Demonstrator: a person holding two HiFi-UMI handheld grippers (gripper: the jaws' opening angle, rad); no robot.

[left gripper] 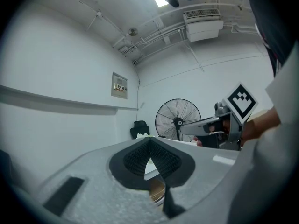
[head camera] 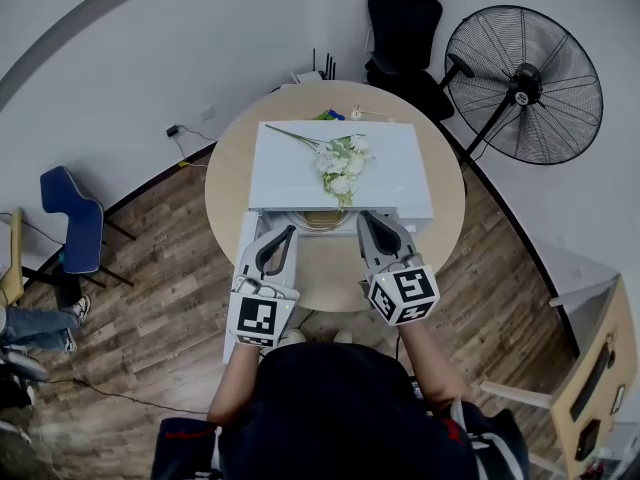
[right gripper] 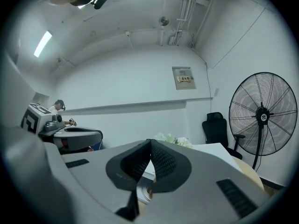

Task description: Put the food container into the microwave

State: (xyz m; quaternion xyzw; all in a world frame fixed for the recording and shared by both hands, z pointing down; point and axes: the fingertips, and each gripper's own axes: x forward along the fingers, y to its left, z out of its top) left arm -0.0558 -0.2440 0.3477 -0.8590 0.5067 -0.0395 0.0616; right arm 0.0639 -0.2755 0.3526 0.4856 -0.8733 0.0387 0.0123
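White microwave [head camera: 340,173] stands open, and the tan container [head camera: 325,220] appears to sit just inside its mouth. Your left gripper [head camera: 291,231] and right gripper [head camera: 366,217] hover before it, clenched and empty. Next, probably swing the door [head camera: 247,226] closed.

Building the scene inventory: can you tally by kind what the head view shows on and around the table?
Round table: 1
Microwave: 1
Flower bunch: 1
Grippers: 2, left gripper and right gripper
Standing fan: 1
Chairs: 2, black chair and blue chair
Total: 8
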